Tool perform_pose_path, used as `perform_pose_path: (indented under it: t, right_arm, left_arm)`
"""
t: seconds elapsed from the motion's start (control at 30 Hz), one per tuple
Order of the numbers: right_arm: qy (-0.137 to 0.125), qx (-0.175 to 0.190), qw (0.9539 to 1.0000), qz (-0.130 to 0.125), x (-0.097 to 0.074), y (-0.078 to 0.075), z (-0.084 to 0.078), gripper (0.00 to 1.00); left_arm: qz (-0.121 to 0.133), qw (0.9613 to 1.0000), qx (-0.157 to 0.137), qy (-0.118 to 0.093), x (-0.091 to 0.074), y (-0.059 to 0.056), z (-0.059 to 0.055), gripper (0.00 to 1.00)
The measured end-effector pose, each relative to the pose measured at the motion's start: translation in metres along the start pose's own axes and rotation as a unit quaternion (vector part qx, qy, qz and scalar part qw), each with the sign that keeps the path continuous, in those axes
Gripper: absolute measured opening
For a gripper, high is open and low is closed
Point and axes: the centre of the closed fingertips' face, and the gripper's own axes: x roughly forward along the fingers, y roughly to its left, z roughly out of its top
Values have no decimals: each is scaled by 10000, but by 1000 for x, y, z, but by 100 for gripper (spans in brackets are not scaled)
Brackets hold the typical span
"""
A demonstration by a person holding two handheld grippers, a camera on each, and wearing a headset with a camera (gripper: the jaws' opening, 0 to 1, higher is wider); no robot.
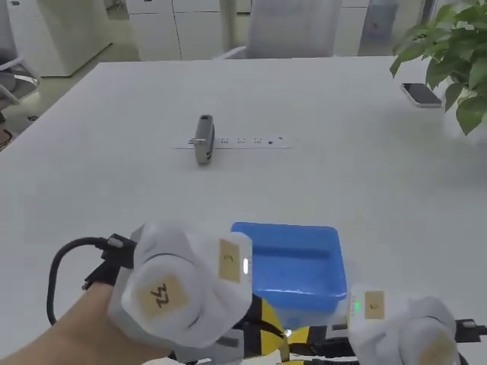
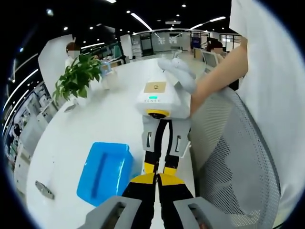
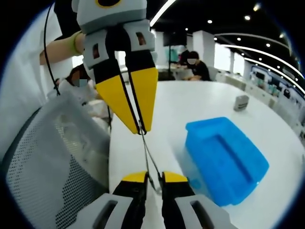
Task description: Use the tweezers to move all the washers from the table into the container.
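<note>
The blue container (image 1: 285,230) stands on the white table just beyond both grippers; it is also in the left gripper view (image 2: 104,172) and the right gripper view (image 3: 225,158). Thin metal tweezers (image 3: 147,153) stretch between the two grippers, which point tip to tip. My left gripper (image 1: 272,327) (image 3: 141,130) has its yellow jaws shut on one end. My right gripper (image 3: 153,178) (image 2: 159,168) has its jaws closed around the other end. Both grippers hover near the table's front edge, at the container's near side.
A power strip with a grey adapter (image 1: 204,139) lies mid-table. A phone (image 1: 421,93) and a potted plant (image 1: 456,53) are at the far right. A mesh chair (image 2: 238,157) sits behind the grippers. People sit at desks in the background.
</note>
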Motion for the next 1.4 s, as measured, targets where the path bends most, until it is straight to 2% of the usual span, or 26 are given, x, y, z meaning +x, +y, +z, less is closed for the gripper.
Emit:
perform_pose_path:
  t: [0.1, 0.13, 0.27, 0.37, 0.53, 0.63, 0.67, 0.7, 0.73, 0.8, 0.83, 0.87, 0.9, 0.93, 0.97, 1.0, 1.03, 1.1, 1.2, 1.27, 1.3, 1.33, 1.4]
  right_arm:
    - [-43, 111, 9999, 20, 0, 1, -1, 7]
    - [-28, 130, 9999, 50, 0, 2, -2, 8]
    - [-8, 70, 10000, 37, -1, 4, -2, 7]
    - [-24, 155, 9999, 54, -2, 3, -1, 8]
    - [-162, 22, 9999, 55, -12, 8, 19, 13]
    - [-12, -122, 9999, -38, -14, 6, 18, 7]
    - [214, -238, 9995, -54, -13, 5, 10, 5]
    - [159, -106, 9998, -68, -10, 5, 11, 5]
    - [212, -114, 9997, -62, -8, 5, 8, 4]
    - [266, -161, 9995, -26, -8, 6, 5, 3]
    - [249, -180, 9995, -53, -9, 4, 6, 3]
    - [254, -115, 9996, -55, -9, 3, 6, 3]
    - [243, -73, 9997, -59, -9, 3, 6, 2]
    - [192, 35, 9998, -108, -9, 1, 6, 2]
    - [143, 150, 9997, -113, -9, 1, 6, 2]
    - [93, 296, 9994, -137, -10, 0, 6, 2]
    - [35, 521, 9985, -174, -11, -2, 6, 2]
    - [-65, 885, 9959, -203, -12, -7, 6, 2]
    - [-193, 1166, 9928, -179, -14, -10, 7, 2]
    - [-337, 1352, 9902, -109, -17, -10, 11, 2]
    - [-416, 1416, 9890, -110, -20, -12, 14, 2]
    - [-467, 1468, 9880, -110, -22, -13, 17, 2]
    - [-584, 1583, 9856, -86, -27, -15, 24, 3]
  left_arm:
    - [-66, 10000, -47, -14, 1, -1, 1, 0]
    - [-85, 9999, -48, 45, 2, -2, 0, 0]
    - [-167, 9998, -109, 18, 3, -3, 2, 0]
    - [-202, 9996, -183, 25, 4, -2, 2, 0]
    - [-266, 9994, -149, 139, 4, -2, 1, 0]
    - [-292, 9992, -237, 105, 6, -3, 2, 0]
    - [-262, 9993, -262, 75, 7, -2, 2, 0]
    - [-253, 9993, -260, 57, 7, -2, 2, 0]
    - [-192, 9992, -345, -4, 9, -1, 2, 0]
    - [67, 9982, -591, -120, 8, 5, 2, 6]
    - [279, 9953, -858, -341, 6, 8, 4, 12]
    - [377, 9898, -1195, -680, 2, 8, 9, 20]
    - [444, 9850, -1418, -876, -1, 7, 10, 25]
    - [629, 9757, -1760, -1146, -6, 8, 10, 29]
    - [778, 9695, -1937, -1283, -9, 9, 7, 34]
    - [925, 9645, -2073, -1348, -12, 9, 3, 39]
    - [1138, 9569, -2279, -1395, -16, 8, -5, 43]
    - [1431, 9486, -2425, -1446, -20, 3, -15, 54]
    - [1706, 9366, -2605, -1605, -24, -2, -20, 65]
    - [1929, 9259, -2738, -1749, -26, -4, -23, 69]
    - [2048, 9186, -2820, -1860, -27, -3, -23, 70]
    - [2116, 9145, -2854, -1934, -27, -3, -23, 72]
    - [2310, 9029, -2958, -2095, -29, 0, -24, 75]
